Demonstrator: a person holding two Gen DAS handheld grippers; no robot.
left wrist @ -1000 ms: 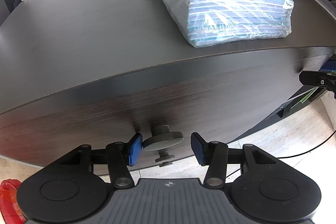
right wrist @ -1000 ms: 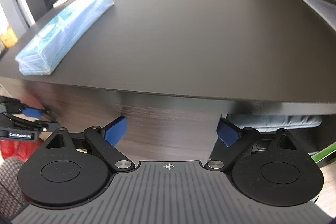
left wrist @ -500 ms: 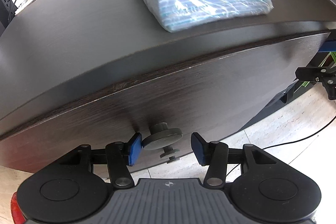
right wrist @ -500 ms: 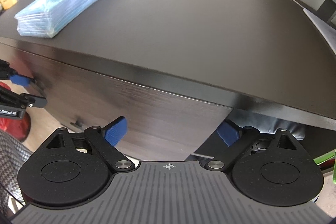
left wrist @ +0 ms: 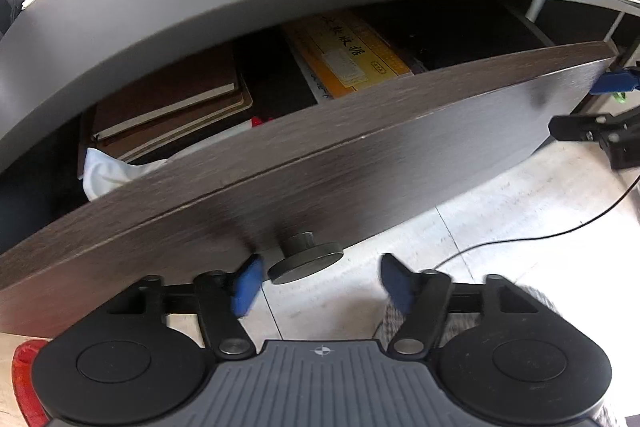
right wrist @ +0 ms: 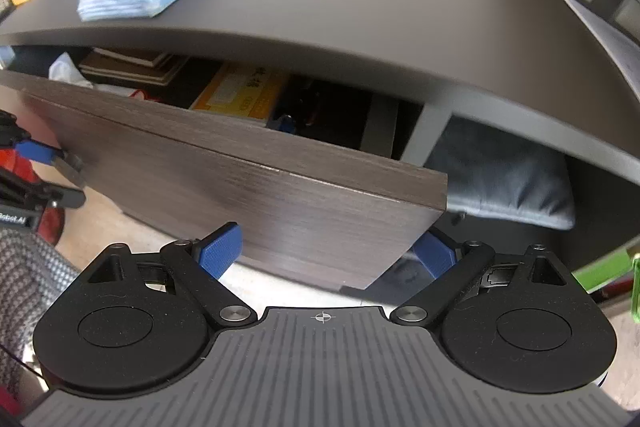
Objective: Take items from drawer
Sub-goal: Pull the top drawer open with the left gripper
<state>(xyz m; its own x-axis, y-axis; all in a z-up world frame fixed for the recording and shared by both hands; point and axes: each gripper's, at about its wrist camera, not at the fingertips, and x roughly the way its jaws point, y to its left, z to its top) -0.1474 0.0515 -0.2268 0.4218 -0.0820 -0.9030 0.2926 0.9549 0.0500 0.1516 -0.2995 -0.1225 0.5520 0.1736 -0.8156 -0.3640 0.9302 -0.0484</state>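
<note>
left gripper [left wrist: 318, 285] jaws opening, letting go of knob [left wrist: 306, 261] | right gripper [right wrist: 326, 255] wide, empty, at drawer [right wrist: 256, 187] front's right corner | step: drawer out | next: reach for yellow booklet [left wrist: 352, 61]

Dark wood-grain worktop [right wrist: 400, 7]; pale tiled floor [left wrist: 500, 219] below with a black cable [left wrist: 560, 233]; bright daylight behind.
</note>
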